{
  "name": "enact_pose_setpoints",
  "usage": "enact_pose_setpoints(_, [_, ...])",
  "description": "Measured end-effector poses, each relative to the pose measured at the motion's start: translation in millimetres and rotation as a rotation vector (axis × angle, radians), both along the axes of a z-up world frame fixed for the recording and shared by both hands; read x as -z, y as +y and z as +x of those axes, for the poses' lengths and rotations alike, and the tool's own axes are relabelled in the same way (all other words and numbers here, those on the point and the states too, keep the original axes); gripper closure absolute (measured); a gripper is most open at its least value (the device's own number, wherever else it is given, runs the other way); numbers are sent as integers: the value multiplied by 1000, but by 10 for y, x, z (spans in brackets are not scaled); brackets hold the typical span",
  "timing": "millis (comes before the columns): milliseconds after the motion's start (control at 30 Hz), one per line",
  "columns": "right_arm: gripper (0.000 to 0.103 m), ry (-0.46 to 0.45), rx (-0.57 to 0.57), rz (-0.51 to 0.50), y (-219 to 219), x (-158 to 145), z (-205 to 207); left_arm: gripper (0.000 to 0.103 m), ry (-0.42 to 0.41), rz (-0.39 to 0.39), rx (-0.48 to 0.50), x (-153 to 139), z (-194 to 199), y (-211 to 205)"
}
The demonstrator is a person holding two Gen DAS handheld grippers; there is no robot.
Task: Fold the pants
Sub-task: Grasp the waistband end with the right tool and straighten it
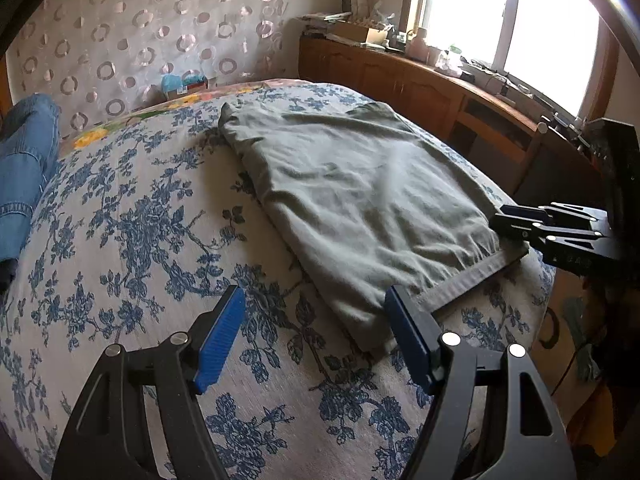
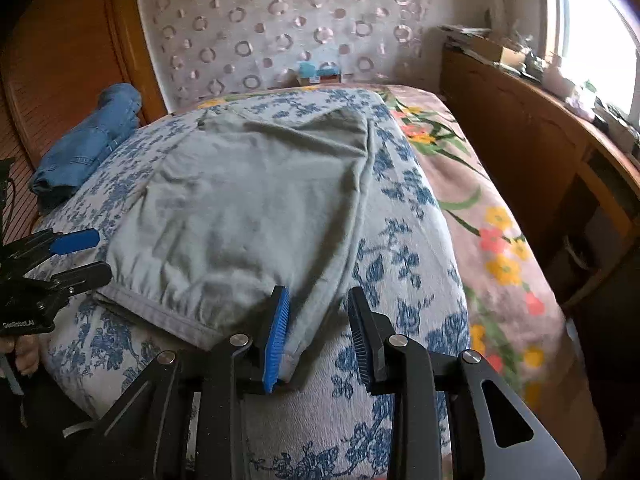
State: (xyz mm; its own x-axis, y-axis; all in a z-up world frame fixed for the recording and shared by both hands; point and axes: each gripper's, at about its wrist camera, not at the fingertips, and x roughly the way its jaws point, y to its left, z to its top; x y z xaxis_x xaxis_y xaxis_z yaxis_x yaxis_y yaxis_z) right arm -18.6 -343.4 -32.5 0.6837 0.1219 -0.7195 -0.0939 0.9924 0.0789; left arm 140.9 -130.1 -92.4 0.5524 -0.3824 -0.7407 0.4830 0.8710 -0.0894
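Grey-green pants (image 1: 352,184) (image 2: 248,200) lie folded flat on the bed, elastic waistband toward me. My left gripper (image 1: 316,320) stands open at the near left corner of the waistband. Its right finger (image 1: 412,336) sits over the cloth edge, and the left finger rests over bare bedspread. My right gripper (image 2: 318,332) is open at the other waistband corner. That corner of cloth lies between its fingers, against the left pad (image 2: 276,336) and clear of the right one. Each gripper shows in the other's view: the right gripper (image 1: 504,220) and the left gripper (image 2: 94,254).
The bed has a blue floral bedspread (image 1: 140,220) (image 2: 400,280) over a pink flowered blanket (image 2: 480,220). Folded blue jeans (image 1: 24,168) (image 2: 88,140) lie at the far left. A cluttered wooden cabinet (image 1: 400,80) (image 2: 520,152) runs along the right under the window.
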Motion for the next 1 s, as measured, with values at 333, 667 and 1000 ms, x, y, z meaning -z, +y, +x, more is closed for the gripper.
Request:
enact_pose_setpoints(333, [70, -10, 13, 17, 92, -2, -68, 29, 1, -5, 5, 52, -19, 35])
enact_pose_setpoints(667, [70, -36, -8, 2, 197, 30, -96, 29, 9, 0, -8, 42, -16, 18])
enact_pose_setpoints(1000, [78, -103, -27, -56, 305, 117, -160, 33, 65, -40, 18, 19, -21, -114])
